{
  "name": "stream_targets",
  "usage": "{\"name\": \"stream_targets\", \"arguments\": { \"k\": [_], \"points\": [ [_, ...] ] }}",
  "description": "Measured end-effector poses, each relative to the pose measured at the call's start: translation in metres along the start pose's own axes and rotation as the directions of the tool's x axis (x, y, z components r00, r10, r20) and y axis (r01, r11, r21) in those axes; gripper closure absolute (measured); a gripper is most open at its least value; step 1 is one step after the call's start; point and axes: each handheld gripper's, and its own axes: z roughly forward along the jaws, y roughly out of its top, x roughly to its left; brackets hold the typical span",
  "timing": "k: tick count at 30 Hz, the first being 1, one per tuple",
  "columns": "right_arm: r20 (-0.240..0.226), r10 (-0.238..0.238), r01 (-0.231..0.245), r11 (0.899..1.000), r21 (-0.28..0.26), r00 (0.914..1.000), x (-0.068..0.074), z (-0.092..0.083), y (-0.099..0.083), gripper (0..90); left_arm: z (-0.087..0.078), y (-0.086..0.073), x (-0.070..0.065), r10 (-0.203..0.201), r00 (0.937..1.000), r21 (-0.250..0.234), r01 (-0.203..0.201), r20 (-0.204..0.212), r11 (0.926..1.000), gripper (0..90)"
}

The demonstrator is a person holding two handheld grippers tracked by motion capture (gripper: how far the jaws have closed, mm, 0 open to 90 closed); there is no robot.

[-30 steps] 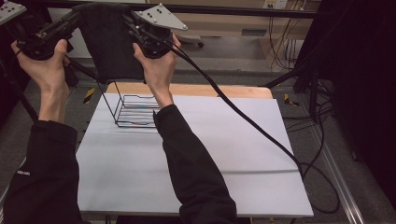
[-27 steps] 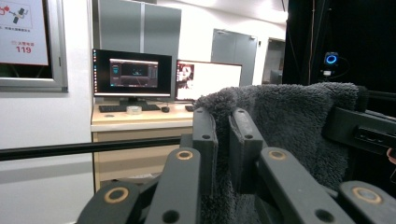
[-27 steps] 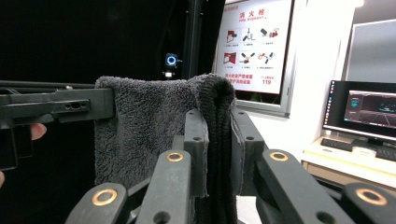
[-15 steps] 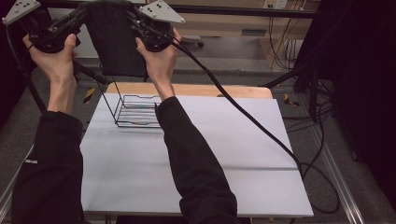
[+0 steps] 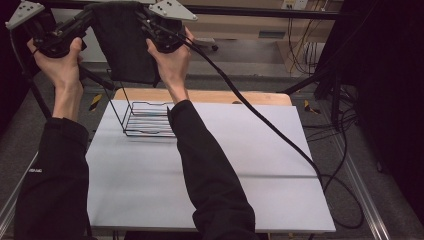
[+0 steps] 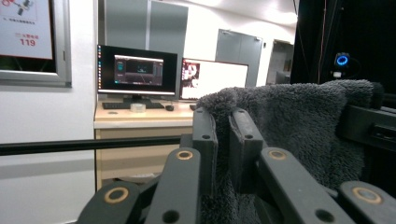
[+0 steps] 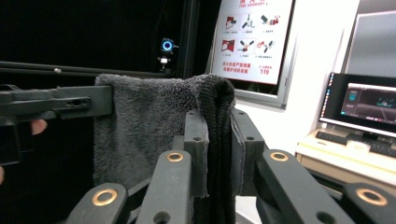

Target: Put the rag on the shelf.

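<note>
Two grippers are clamped on one dark grey towel [image 5: 122, 45], which is held stretched between them in the upper left of the high view, well above the table [image 5: 210, 200]. The left gripper [image 5: 82, 22] is shut on one top corner, the right gripper [image 5: 145, 20] on the other; in each gripper view the black jaws are seen pressed together with the fleecy cloth pinched between them. Compared with the pictures from a second ago, the hands have been raised further and drawn slightly wider apart, so that the towel now hangs flatter and more fully spread. From this it may be judged that the cloth is being opened out and lifted clear, probably ahead of being laid down, folded or draped. A black wire rack [image 5: 145, 117] is left standing on the white table surface below the towel, at the upper left of the table, and is not touched.

Some writing can be read. A red-and-white poster [image 7: 254, 39] with small pictograms is seen at the upper middle of the right gripper view, and the number 119 is printed near its lower edge. The same number is shown in red at the upper left of the left gripper view. Other lettering there is too small to be made out.
</note>
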Motion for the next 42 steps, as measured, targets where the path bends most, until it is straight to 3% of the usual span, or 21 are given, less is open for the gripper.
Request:
{"name": "stream_targets", "arguments": {
  "k": [6, 11, 16, 19, 25, 35, 39, 42],
  "points": [
    [0.003, -0.014, 0.014, 1.000, -0.010, 0.9999, -0.003, 0.009, 0.010, 79.5, 0.003, 0.006, 0.001, 0.012, 0.9998, -0.003, -0.012, -0.013, 0.9999, 82.2],
    [0.002, -0.022, 0.022, 0.999, 0.029, 0.9998, -0.002, 0.013, -0.001, 79.5, 0.006, -0.008, 0.004, 0.017, 0.9998, 0.025, -0.016, -0.012, 0.9996, 82.2],
    [0.000, 0.005, -0.005, 0.998, 0.062, 1.0000, -0.004, 0.008, -0.016, 79.5, 0.003, -0.025, 0.007, 0.021, 0.9997, 0.051, -0.021, 0.016, 0.9985, 82.2],
    [-0.005, -0.018, 0.019, 0.997, 0.071, 0.9998, -0.001, 0.003, -0.023, 79.4, -0.001, -0.031, 0.006, 0.026, 0.9994, 0.064, -0.028, 0.022, 0.9976, 82.3],
    [-0.016, -0.003, 0.004, 0.995, 0.096, 0.9999, 0.005, -0.003, -0.038, 79.4, -0.012, -0.041, 0.007, 0.029, 0.9986, 0.099, -0.033, 0.044, 0.9946, 82.2],
    [-0.061, 0.035, -0.028, 0.994, 0.108, 0.9975, 0.010, -0.017, -0.051, 79.4, -0.030, -0.050, 0.008, 0.028, 0.9963, 0.116, -0.037, 0.081, 0.9926, 82.2],
    [-0.074, 0.031, -0.022, 0.993, 0.115, 0.9968, 0.012, -0.020, -0.054, 79.3, -0.037, -0.053, 0.007, 0.048, 0.9952, 0.122, -0.059, 0.086, 0.9908, 82.2],
    [-0.083, 0.021, -0.011, 0.993, 0.117, 0.9963, 0.016, -0.022, -0.054, 79.3, -0.041, -0.055, 0.008, 0.043, 0.9955, 0.126, -0.053, 0.085, 0.9906, 82.2]
  ]
}}
